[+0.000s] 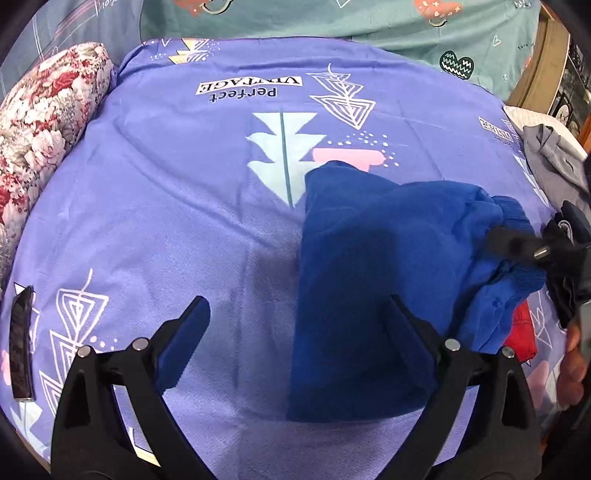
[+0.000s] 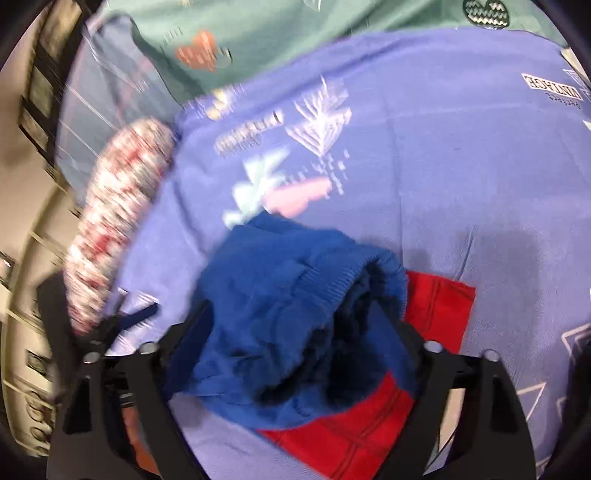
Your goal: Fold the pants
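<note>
The blue pants (image 1: 369,266) lie folded on the purple printed sheet (image 1: 166,203), with their ribbed waistband bunched at the right end. My left gripper (image 1: 299,314) stands wide open just above them; its right finger is over the cloth, its left finger over bare sheet, and it holds nothing. In the right wrist view the bunched waistband end of the pants (image 2: 288,302) fills the gap between the fingers of my right gripper (image 2: 297,326), whose jaws stand apart. The right gripper (image 1: 535,251) also shows at the right edge of the left wrist view, beside the waistband.
A red garment (image 2: 436,306) lies flat under the pants' right end. A floral pillow (image 1: 44,140) borders the sheet on the left, with a dark phone (image 1: 20,343) near the front left. Grey clothing (image 1: 554,162) sits at the right, a green blanket (image 1: 332,22) at the back.
</note>
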Motion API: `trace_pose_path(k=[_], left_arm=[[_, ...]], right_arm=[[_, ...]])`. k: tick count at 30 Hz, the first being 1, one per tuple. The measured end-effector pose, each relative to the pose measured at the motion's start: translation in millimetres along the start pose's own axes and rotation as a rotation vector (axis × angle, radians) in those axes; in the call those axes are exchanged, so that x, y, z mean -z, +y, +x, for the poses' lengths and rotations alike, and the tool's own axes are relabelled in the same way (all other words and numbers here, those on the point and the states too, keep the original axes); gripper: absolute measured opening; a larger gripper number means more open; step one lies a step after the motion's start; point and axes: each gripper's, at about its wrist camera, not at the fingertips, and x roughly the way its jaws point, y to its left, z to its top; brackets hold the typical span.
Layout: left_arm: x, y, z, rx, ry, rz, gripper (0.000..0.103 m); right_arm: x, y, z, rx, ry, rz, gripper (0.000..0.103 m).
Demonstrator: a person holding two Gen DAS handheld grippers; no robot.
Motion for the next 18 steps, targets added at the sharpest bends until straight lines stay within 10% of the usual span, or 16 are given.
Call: trace_pose_path(k=[9, 18], left_arm=[[-3, 22, -6, 0.113, 0.042, -0.112, 0.096], [-12, 12, -18, 0.177, 0.014, -0.125, 0.096]], right_arm=[[7, -19, 1, -0.119, 0.010, 0.077, 0.022], [13, -16, -71, -0.184, -0.106, 0.074, 0.020]])
